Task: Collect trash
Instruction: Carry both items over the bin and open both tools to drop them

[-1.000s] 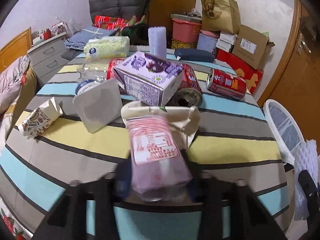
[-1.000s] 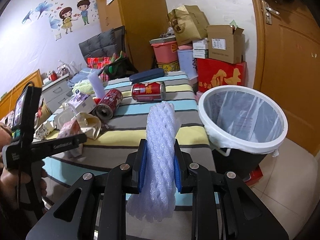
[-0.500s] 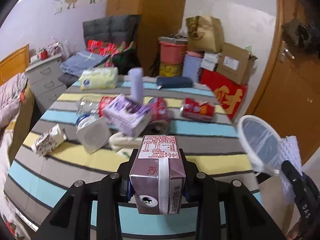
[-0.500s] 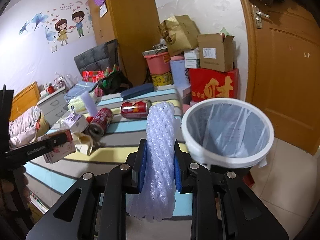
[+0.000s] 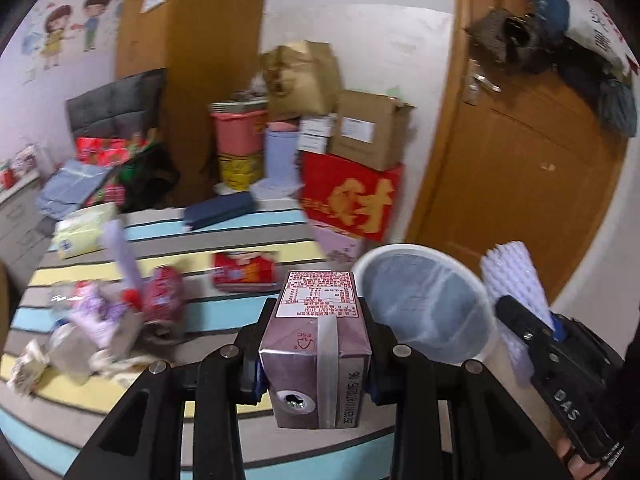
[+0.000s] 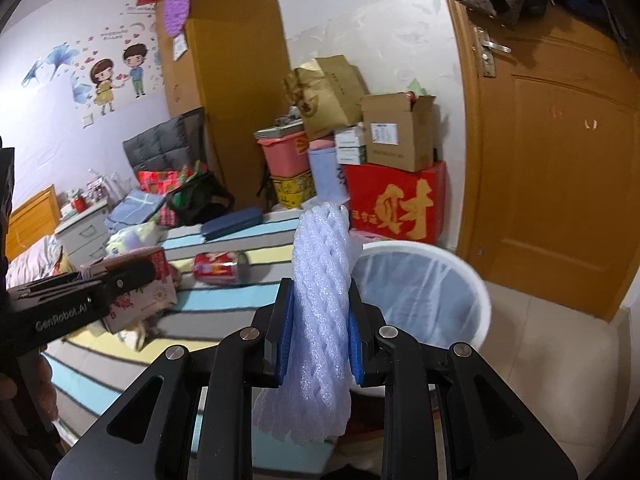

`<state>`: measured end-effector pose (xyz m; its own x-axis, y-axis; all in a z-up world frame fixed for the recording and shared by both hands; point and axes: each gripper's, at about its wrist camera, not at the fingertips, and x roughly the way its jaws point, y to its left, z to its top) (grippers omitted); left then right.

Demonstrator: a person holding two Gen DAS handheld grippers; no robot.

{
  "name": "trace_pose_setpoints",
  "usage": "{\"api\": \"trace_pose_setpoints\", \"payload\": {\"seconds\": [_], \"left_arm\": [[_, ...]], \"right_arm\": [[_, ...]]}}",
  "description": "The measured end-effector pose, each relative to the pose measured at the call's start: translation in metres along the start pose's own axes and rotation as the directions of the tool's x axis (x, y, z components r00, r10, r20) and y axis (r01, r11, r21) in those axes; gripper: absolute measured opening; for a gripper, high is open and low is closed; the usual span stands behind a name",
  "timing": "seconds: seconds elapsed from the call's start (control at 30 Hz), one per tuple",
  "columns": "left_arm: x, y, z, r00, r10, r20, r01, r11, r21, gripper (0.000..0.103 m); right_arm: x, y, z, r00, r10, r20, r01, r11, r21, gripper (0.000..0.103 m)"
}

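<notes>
With the left gripper (image 5: 316, 354) clamped on a drink carton (image 5: 316, 344) and the right gripper (image 6: 318, 340) pinching a foam net (image 6: 320, 304), both beside the bin (image 5: 420, 308), carry each squarely over its rim before releasing.

The left gripper (image 5: 316, 354) has lifted the purple carton (image 5: 316, 344) off the striped tabletop (image 5: 224, 312) and swung toward the white bin (image 5: 424, 312). The right gripper (image 6: 320, 336) has carried the foam net (image 6: 320, 300) nearer that bin.
</notes>
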<state>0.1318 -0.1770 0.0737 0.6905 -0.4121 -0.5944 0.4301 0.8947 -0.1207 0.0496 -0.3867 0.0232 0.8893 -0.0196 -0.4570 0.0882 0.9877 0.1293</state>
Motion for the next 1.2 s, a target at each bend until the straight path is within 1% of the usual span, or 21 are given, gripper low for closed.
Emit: {"api": "trace_pose_setpoints", "payload": {"seconds": [0.07,0.13,0.3,0.4,0.47,0.57,0.63,0.73,0.77,0.83,0.9,0.97,1.0,1.07,1.13,1.2], "left_arm": [[0.010,-0.013,0.004,1.000,-0.018,-0.004,0.019,0.999,0.030,0.036],[0.024,-0.026,0.008,0.998,-0.052,-0.021,0.053,0.998,0.043,0.036],[0.055,-0.054,0.012,0.991,-0.120,-0.065,0.124,0.990,0.066,0.036],[0.074,-0.069,0.010,0.984,-0.153,-0.087,0.160,0.984,0.081,0.036],[0.088,-0.076,0.007,0.982,-0.153,-0.114,0.164,0.982,0.096,0.036],[0.106,-0.080,0.001,0.974,-0.170,-0.148,0.185,0.979,0.088,0.036],[0.115,-0.082,-0.002,0.972,-0.158,-0.171,0.175,0.981,0.087,0.036],[0.128,-0.085,-0.006,0.973,-0.141,-0.183,0.163,0.981,0.108,0.036],[0.133,-0.085,-0.007,0.972,-0.136,-0.190,0.158,0.982,0.107,0.036],[0.143,-0.083,-0.006,0.968,-0.145,-0.207,0.166,0.982,0.090,0.036],[0.149,-0.082,-0.007,0.967,-0.138,-0.213,0.159,0.984,0.085,0.036],[0.153,-0.080,-0.006,0.963,-0.151,-0.223,0.170,0.983,0.071,0.037],[0.154,-0.079,-0.006,0.960,-0.164,-0.228,0.182,0.981,0.062,0.038],[0.154,-0.079,-0.004,0.962,-0.160,-0.220,0.178,0.982,0.066,0.054],[0.152,-0.076,-0.003,0.963,-0.162,-0.214,0.178,0.982,0.056,0.055],[0.151,-0.075,-0.002,0.963,-0.166,-0.212,0.180,0.982,0.052,0.055]], "right_arm": [[0.003,-0.009,0.001,1.000,-0.023,-0.007,0.023,1.000,0.010,0.024],[0.004,-0.016,0.002,0.999,-0.035,-0.008,0.035,0.999,0.014,0.024],[0.018,-0.032,0.002,0.996,-0.064,-0.055,0.065,0.998,0.016,0.024],[0.027,-0.041,0.001,0.995,-0.054,-0.087,0.056,0.998,0.021,0.024],[0.036,-0.047,-0.001,0.992,-0.050,-0.116,0.053,0.998,0.024,0.024],[0.046,-0.053,-0.002,0.987,-0.054,-0.150,0.058,0.998,0.025,0.024],[0.056,-0.056,-0.005,0.982,-0.047,-0.182,0.052,0.998,0.021,0.024],[0.071,-0.063,-0.010,0.971,-0.039,-0.235,0.049,0.998,0.037,0.024],[0.074,-0.065,-0.011,0.969,-0.048,-0.244,0.058,0.998,0.037,0.024],[0.081,-0.067,-0.012,0.963,-0.053,-0.266,0.063,0.998,0.031,0.025],[0.086,-0.069,-0.012,0.959,-0.065,-0.275,0.075,0.997,0.024,0.025],[0.090,-0.071,-0.012,0.953,-0.078,-0.292,0.087,0.996,0.018,0.025],[0.089,-0.072,-0.012,0.952,-0.074,-0.295,0.084,0.996,0.022,0.026],[0.088,-0.072,-0.011,0.952,-0.074,-0.297,0.084,0.996,0.021,0.029],[0.088,-0.073,-0.011,0.950,-0.106,-0.292,0.115,0.993,0.012,0.031],[0.088,-0.076,-0.010,0.950,-0.109,-0.293,0.121,0.992,0.023,0.034]]}}
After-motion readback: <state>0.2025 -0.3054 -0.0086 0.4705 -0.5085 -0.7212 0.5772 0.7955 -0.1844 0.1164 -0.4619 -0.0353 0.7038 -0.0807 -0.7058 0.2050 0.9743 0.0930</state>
